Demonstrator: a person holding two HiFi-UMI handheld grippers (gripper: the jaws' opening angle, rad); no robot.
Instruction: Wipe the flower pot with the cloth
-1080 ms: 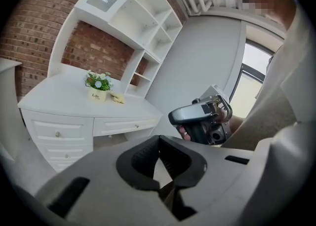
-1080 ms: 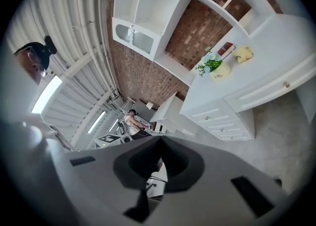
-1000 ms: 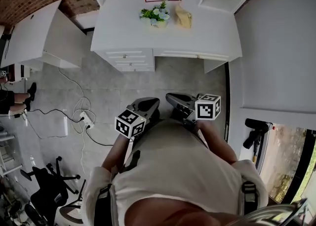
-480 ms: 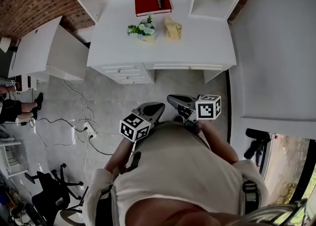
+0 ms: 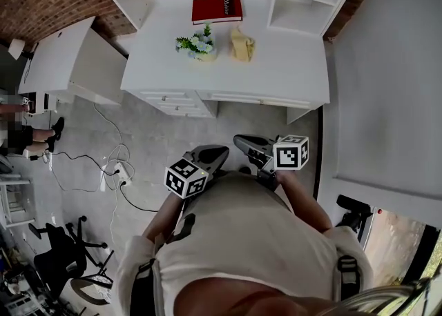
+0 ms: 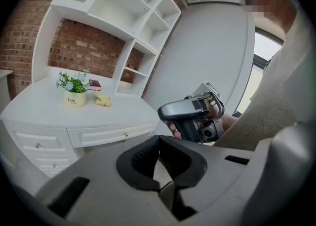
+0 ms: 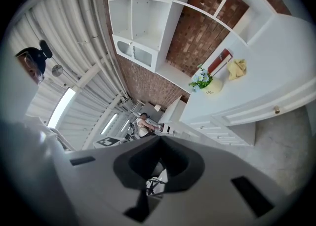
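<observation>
White surface (image 5: pixel 290 66) lies ahead of you in the head view, carrying the flower pot (image 5: pixel 198 47), with the yellow cloth (image 5: pixel 242 44) just beside it and a red book (image 5: pixel 217 10) behind. Your left gripper (image 5: pixel 219 150) and right gripper (image 5: pixel 239 141) hang over the floor, well apart from the pot. In the left gripper view, your fingers (image 6: pixel 138 163) are pressed together on nothing. In the right gripper view, the fingers (image 7: pixel 133 163) are likewise pressed together and empty, with pot and cloth far off.
</observation>
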